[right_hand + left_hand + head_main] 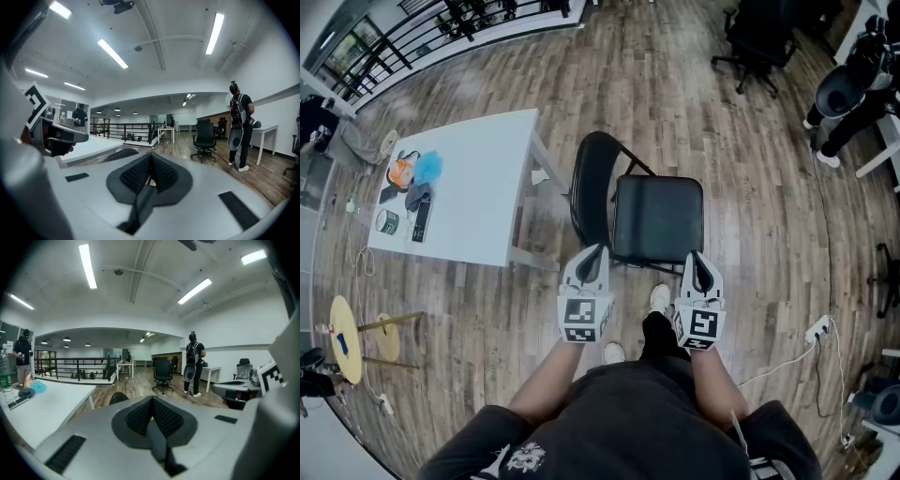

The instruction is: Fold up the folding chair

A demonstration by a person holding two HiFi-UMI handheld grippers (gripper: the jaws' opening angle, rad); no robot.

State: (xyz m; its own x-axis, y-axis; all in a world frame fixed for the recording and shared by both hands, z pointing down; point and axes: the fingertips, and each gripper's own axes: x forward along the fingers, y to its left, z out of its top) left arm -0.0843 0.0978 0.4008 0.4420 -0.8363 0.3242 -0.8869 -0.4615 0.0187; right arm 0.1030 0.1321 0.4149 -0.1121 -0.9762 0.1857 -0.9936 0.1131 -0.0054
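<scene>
A black folding chair (pixel 649 221) stands unfolded on the wood floor, its seat facing me and its curved backrest (pixel 592 183) at the left, beside the white table. My left gripper (pixel 594 257) hovers just short of the seat's near left corner, jaws shut and empty. My right gripper (pixel 701 266) hangs at the seat's near right corner, also shut with nothing in it. In the left gripper view only the top of the backrest (pixel 118 397) peeks over the shut gripper (pixel 151 414). The right gripper view shows the backrest (pixel 116 154) above its shut gripper (pixel 150 174).
A white table (pixel 483 187) with small items stands left of the chair. A black office chair (pixel 759 37) is at the far right, and a person (pixel 193 363) stands by a desk. A yellow stool (pixel 352 337) is at the near left. A cable with a power strip (pixel 816 330) lies on the floor at right.
</scene>
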